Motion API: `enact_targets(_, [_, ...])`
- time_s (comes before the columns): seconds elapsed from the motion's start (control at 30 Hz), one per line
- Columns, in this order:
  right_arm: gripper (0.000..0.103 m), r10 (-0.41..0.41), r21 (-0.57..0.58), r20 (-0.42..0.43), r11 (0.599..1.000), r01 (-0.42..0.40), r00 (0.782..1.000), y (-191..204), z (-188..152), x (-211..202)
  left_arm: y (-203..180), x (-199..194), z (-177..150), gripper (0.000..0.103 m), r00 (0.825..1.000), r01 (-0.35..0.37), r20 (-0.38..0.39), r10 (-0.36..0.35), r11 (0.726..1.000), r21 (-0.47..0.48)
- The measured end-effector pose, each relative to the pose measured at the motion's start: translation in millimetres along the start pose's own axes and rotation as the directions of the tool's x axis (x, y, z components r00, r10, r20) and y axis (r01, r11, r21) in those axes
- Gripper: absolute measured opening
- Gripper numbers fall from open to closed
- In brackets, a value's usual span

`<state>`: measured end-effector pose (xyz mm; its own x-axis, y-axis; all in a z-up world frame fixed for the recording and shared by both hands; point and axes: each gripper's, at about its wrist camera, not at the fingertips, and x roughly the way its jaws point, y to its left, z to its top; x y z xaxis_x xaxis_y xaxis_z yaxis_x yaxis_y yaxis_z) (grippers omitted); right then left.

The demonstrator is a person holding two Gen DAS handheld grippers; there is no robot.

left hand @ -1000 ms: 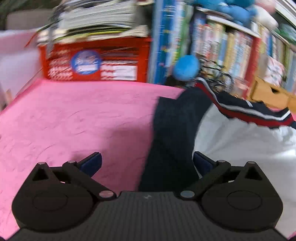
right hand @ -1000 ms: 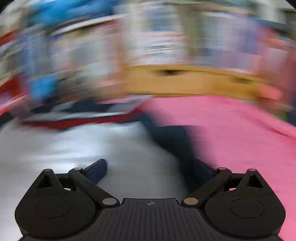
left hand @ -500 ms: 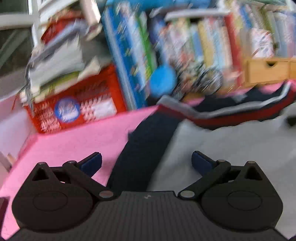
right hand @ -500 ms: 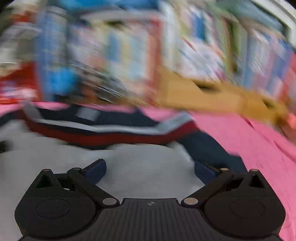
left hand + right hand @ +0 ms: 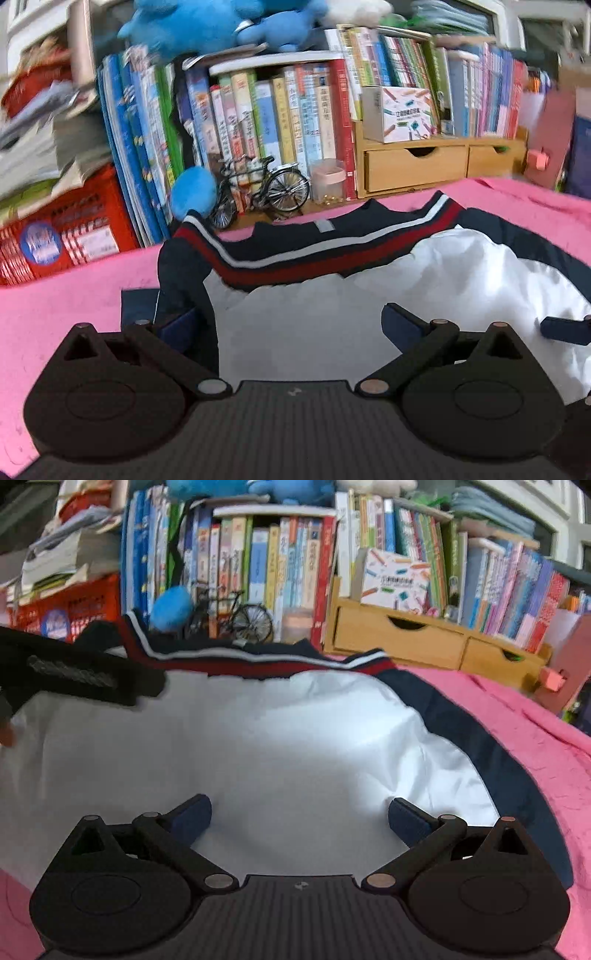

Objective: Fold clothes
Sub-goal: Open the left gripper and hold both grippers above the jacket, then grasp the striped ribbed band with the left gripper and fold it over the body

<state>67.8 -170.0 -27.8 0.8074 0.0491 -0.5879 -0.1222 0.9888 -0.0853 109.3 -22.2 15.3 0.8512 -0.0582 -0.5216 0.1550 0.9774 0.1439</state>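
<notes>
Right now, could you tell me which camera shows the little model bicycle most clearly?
The left wrist view: the bicycle stands sharp before the books, both wheels visible. The right wrist view shows it dimmer and blurrier, its front wheel hard to make out.

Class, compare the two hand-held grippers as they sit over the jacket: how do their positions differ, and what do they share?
The left hand-held gripper straddles the jacket's navy left edge, one finger over navy, one over white lining. The right hand-held gripper sits with both fingers over white lining, the navy border to its right. Both are open, holding nothing, facing the bookshelf.
</notes>
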Motion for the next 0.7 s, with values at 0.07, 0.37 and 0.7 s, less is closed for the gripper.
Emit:
enact_targets(0.07, [0.103,0.022,0.027,-0.013,0.999,-0.022,1.000,-4,-1,4,0,-3,0,0.103,0.997,-0.065,0.045,0.063,0.998,0.026])
enact_targets(0.37, [0.103,0.065,0.071,-0.024,0.995,-0.064,0.998,-14,1,5,104,33,-29,0.103,0.974,-0.219,-0.090,0.207,0.963,-0.159])
enact_targets(0.7, [0.103,0.077,0.073,-0.020,0.994,-0.075,0.997,-18,0,6,205,9,-29,0.103,0.992,0.109,0.018,-0.128,0.751,-0.652])
